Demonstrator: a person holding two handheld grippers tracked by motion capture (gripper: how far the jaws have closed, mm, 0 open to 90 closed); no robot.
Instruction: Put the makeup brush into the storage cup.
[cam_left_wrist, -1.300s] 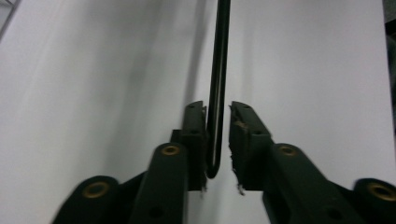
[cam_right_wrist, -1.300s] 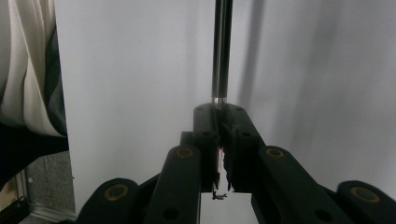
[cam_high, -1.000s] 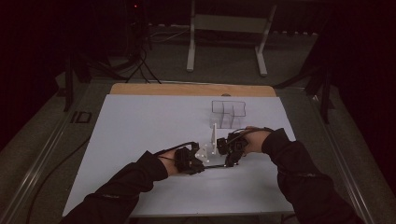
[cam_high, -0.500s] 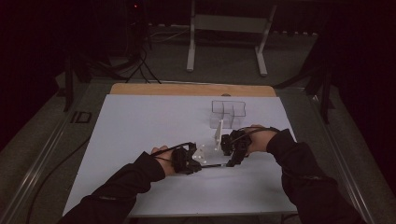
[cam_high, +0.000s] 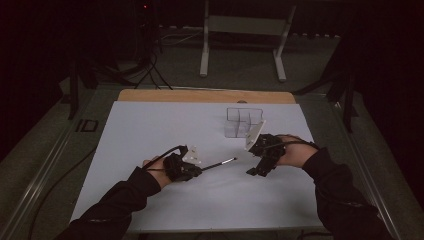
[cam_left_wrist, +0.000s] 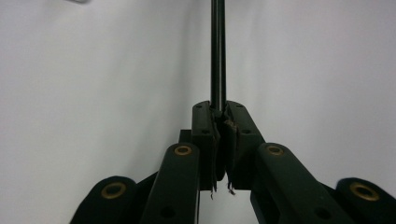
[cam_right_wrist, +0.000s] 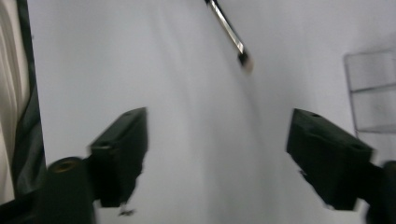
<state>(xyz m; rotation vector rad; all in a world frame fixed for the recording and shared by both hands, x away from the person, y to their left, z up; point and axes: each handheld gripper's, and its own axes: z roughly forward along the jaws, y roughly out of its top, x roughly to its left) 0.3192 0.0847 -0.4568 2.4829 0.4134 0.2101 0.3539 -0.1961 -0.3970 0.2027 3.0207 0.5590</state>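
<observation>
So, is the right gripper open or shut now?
Open. The right gripper has just been opening; its jaws stand wide apart, nothing between them, with the brush beyond.

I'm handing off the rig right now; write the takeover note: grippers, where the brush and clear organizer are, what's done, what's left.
Left gripper: shut on the thin brush, gripping its dark handle; the bristle tip points toward the right gripper, above the white mat.
Right gripper: jaws have just been opening, wide apart, nothing between them; it is apart from the brush tip.
Clear organizer: upright at the far right of the mat, beyond the right hand.
Done: the brush is in the left gripper alone.
Left: probably carrying the brush to the organizer and placing it in a compartment.
</observation>
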